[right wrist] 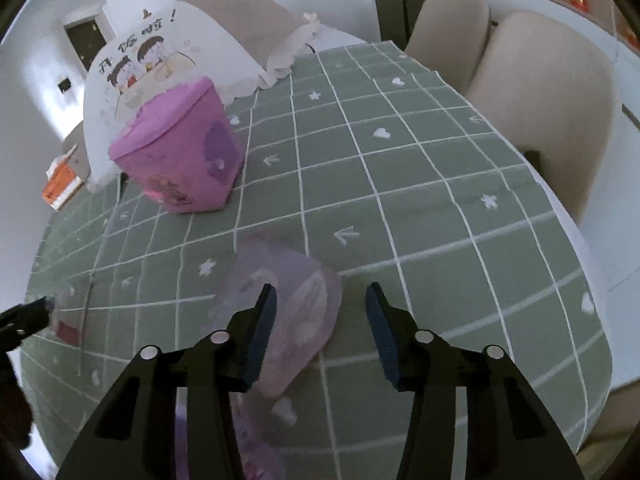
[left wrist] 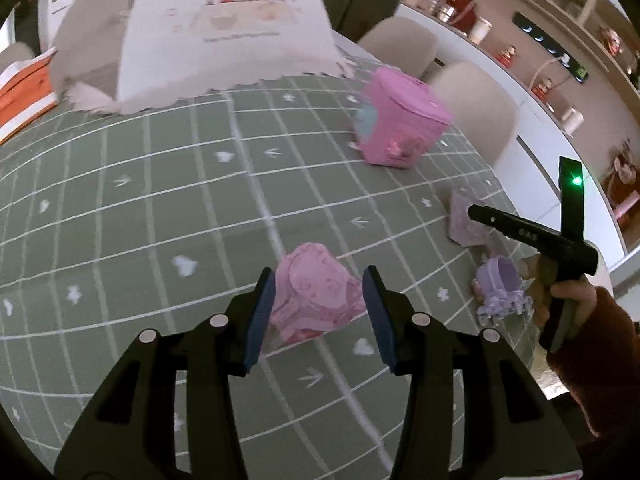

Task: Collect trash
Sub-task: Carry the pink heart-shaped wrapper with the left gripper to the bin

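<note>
My left gripper (left wrist: 319, 292) is open, its fingers on either side of a crumpled pink wrapper (left wrist: 316, 296) lying on the green checked tablecloth (left wrist: 160, 220). A pale purple wrapper (left wrist: 466, 224) lies at the right, partly behind the right gripper tool (left wrist: 532, 236). In the right wrist view my right gripper (right wrist: 320, 312) is open above the same pale purple wrapper (right wrist: 288, 304), which lies under the left finger. A pink box (left wrist: 400, 124) stands further back; it also shows in the right wrist view (right wrist: 180, 152).
A small purple toy carriage (left wrist: 500, 288) sits near the right table edge. A white food cover with a cartoon print (left wrist: 224, 28) stands at the back. An orange and white box (left wrist: 24, 92) lies far left. Beige chairs (right wrist: 540, 112) line the right side.
</note>
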A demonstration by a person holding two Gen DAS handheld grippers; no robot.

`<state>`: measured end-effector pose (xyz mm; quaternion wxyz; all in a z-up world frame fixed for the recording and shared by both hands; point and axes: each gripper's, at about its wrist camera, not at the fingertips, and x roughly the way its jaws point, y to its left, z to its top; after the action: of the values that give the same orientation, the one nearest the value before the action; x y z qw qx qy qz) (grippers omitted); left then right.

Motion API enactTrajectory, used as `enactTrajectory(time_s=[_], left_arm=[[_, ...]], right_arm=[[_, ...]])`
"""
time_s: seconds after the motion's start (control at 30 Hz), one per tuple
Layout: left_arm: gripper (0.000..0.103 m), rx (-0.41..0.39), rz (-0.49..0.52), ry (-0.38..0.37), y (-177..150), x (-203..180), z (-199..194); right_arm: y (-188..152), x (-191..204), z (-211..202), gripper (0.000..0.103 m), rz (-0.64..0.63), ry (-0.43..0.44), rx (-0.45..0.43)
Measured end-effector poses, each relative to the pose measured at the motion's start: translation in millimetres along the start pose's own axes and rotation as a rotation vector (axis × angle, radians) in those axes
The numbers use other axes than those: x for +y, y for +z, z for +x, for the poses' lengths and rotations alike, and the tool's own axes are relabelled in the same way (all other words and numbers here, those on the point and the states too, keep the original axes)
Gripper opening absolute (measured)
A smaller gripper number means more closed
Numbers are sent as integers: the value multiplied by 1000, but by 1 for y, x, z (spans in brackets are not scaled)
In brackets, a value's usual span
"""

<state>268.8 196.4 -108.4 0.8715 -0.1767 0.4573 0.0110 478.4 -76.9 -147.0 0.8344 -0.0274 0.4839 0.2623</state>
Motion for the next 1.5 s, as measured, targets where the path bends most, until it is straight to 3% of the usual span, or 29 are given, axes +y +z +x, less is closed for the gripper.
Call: enactTrajectory(time_s=[0.1, 0.17, 0.57, 0.8, 1.0, 1.13, 1.23, 1.37, 1.5], left_arm=[[43, -5, -6, -4, 0, 10, -6], [43, -10, 5, -17, 3, 15, -9], [43, -73, 124, -174, 36, -2, -19], [43, -130, 182, -248, 55, -37, -35], [43, -185, 200, -273, 53, -87, -60], [43, -223, 234, -268, 40, -143, -74], [43, -199, 212, -326, 28, -183, -80], [43, -188, 267, -325, 8, -241, -81], [43, -169, 279, -353, -10, -293, -74]], right_arm=[[4, 8, 4, 13, -50, 4, 33], [3, 14, 2, 6, -62, 7, 48], [11, 52, -108, 4, -9, -116, -143], [-11, 50, -187, 4, 37, -204, -240], [-48, 18, -249, 4, 56, -232, -304], [-79, -20, -291, 4, 54, -233, -351], [-103, -55, -316, 4, 82, -242, -357], [-142, -108, -347, 4, 131, -262, -374], [-170, -154, -348, 4, 173, -270, -349]])
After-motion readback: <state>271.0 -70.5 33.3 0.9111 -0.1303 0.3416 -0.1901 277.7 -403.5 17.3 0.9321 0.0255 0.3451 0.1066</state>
